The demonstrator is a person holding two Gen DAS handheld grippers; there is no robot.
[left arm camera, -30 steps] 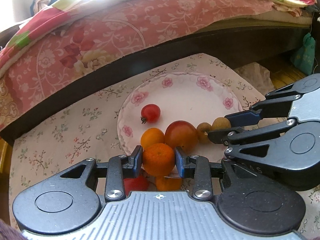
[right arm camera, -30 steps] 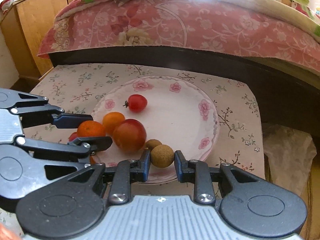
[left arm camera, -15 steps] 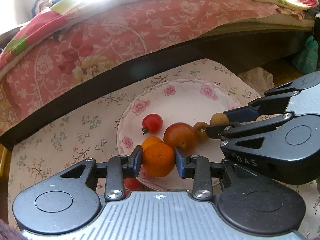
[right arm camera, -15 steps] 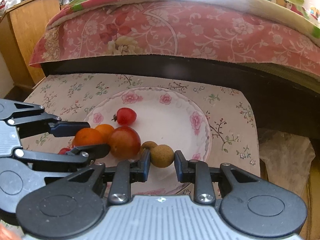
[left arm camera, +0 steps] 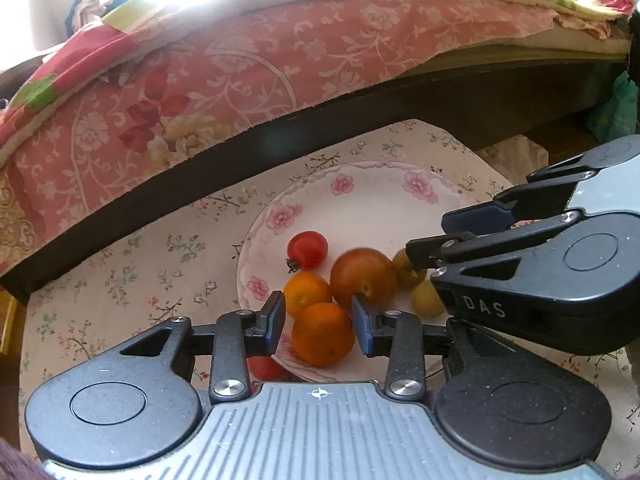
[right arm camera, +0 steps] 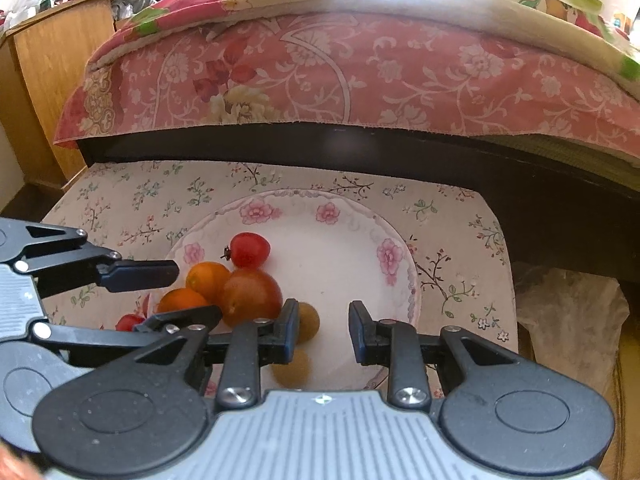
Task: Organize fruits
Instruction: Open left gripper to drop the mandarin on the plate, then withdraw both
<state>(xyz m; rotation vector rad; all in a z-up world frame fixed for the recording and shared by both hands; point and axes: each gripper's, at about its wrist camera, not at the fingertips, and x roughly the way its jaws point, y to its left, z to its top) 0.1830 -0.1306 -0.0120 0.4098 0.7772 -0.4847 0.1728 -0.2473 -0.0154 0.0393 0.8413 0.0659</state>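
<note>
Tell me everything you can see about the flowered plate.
The plate is round and white, glossy like ceramic, with a raised scalloped rim printed with pink flowers. It lies flat on the floral tablecloth. Fruit crowds its near left part: a cherry tomato, small oranges, a larger red-orange fruit and small brown fruits. Its far right part is bare.
</note>
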